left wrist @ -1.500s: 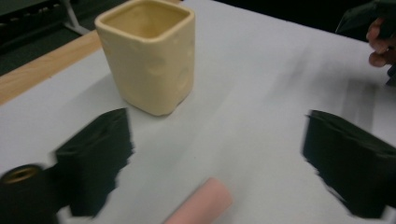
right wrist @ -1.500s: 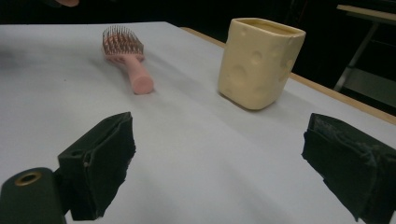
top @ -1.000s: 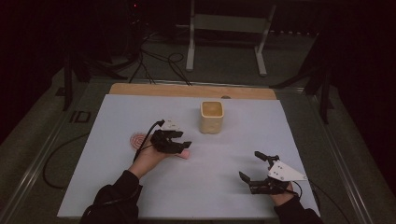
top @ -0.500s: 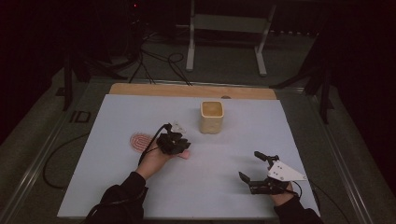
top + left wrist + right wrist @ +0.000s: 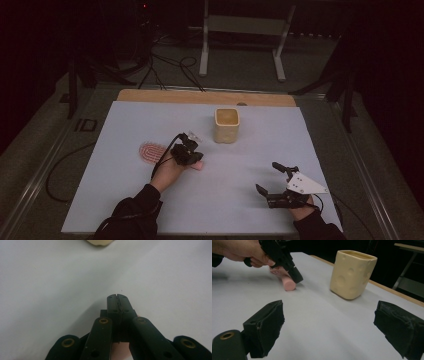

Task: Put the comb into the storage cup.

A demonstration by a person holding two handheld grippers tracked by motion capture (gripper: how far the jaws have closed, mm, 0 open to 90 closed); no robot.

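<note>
Dim surroundings frame a pale table (image 5: 125,200). On it, the left gripper (image 5: 295,277), jaws just closed, tips together, presses beside a pink cylindrical stick (image 5: 287,283), seemingly missing it. The right gripper (image 5: 272,179) waits, jaws spread wide, near the cheese-patterned cream cup (image 5: 227,125).

The high view looks forward and down over the whole surface (image 5: 125,200). Each tool's camera sits low, close above that surface; all three share the cheese-patterned cup (image 5: 227,125).
</note>
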